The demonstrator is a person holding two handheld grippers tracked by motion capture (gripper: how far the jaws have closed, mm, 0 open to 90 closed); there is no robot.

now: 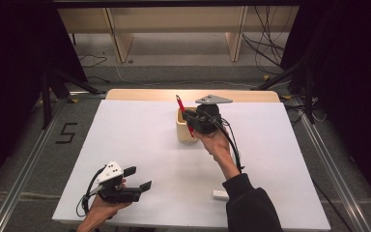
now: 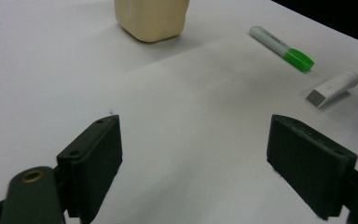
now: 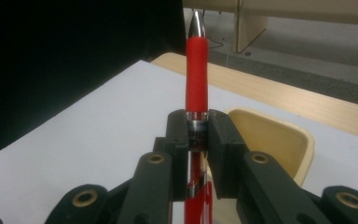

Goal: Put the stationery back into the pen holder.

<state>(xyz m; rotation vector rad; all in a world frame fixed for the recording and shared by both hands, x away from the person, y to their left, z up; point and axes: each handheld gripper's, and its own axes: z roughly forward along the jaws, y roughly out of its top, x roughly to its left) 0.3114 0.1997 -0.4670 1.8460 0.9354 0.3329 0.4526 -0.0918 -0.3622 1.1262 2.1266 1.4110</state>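
The right gripper [image 3: 196, 135] pinches a red plastic pen [image 3: 196, 79] upright, tip up, above the cream plastic cup [image 1: 183, 129] at frame centre. At lower left, the left gripper [image 1: 137, 178] rests with jaws spread wide.

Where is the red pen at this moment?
The red pen is clamped upright, tip up, in the right gripper, held above the cream cup near the table's far edge in the high view.

My right tongs [image 3: 197, 135] are matt black plastic with brass-coloured pins, and the red pen [image 3: 196, 74] has a rubbery-looking matt grip and a shiny metal tip. The cream holder [image 3: 279, 135] looks like smooth plastic; the worktop [image 2: 177, 93] is matt white with a pale wood edge.
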